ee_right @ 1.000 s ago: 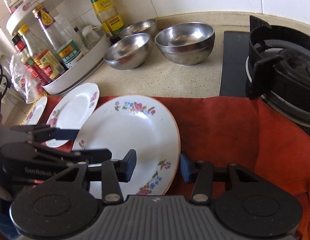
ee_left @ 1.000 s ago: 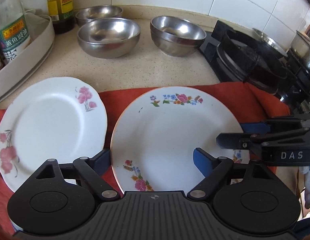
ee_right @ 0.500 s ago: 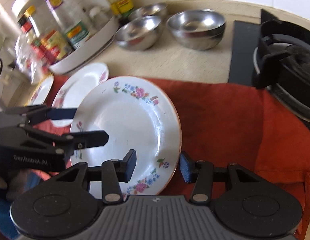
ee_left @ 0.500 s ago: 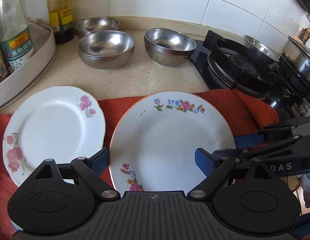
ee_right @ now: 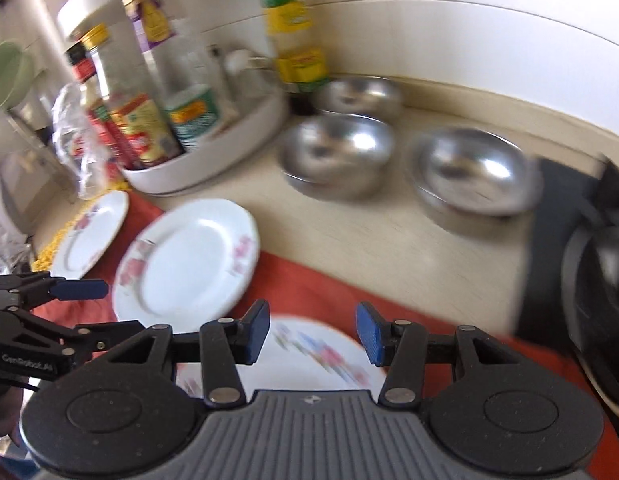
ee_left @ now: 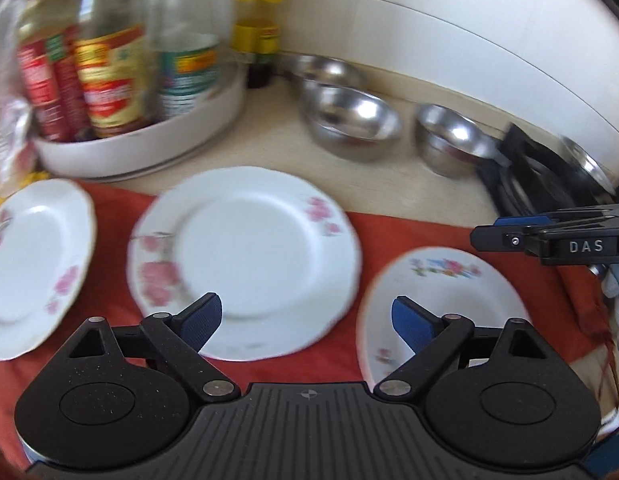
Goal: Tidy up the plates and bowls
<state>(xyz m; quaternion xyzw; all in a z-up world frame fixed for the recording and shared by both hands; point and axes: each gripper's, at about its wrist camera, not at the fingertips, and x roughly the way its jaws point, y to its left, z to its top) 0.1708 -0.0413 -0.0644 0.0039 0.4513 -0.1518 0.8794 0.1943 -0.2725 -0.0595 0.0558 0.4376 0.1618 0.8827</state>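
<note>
Three white floral plates lie on a red cloth (ee_left: 409, 236): a left one (ee_left: 33, 264), a middle one with pink roses (ee_left: 245, 256) (ee_right: 185, 268), and a right one with mixed flowers (ee_left: 453, 300) (ee_right: 305, 360). Three steel bowls (ee_left: 349, 120) (ee_left: 453, 140) (ee_right: 473, 176) stand on the counter behind. My left gripper (ee_left: 307, 318) is open and empty, low over the gap between the middle and right plates. My right gripper (ee_right: 313, 334) is open and empty above the right plate. Both views are blurred.
A white turntable tray (ee_left: 149, 148) with sauce bottles (ee_left: 109, 80) stands at the back left. A black gas stove (ee_right: 597, 264) is at the right. A tiled wall closes the back.
Both grippers swung left and pulled back from the mixed-flower plate. The middle plate now fills the left view, and a third plate has come into view at far left.
</note>
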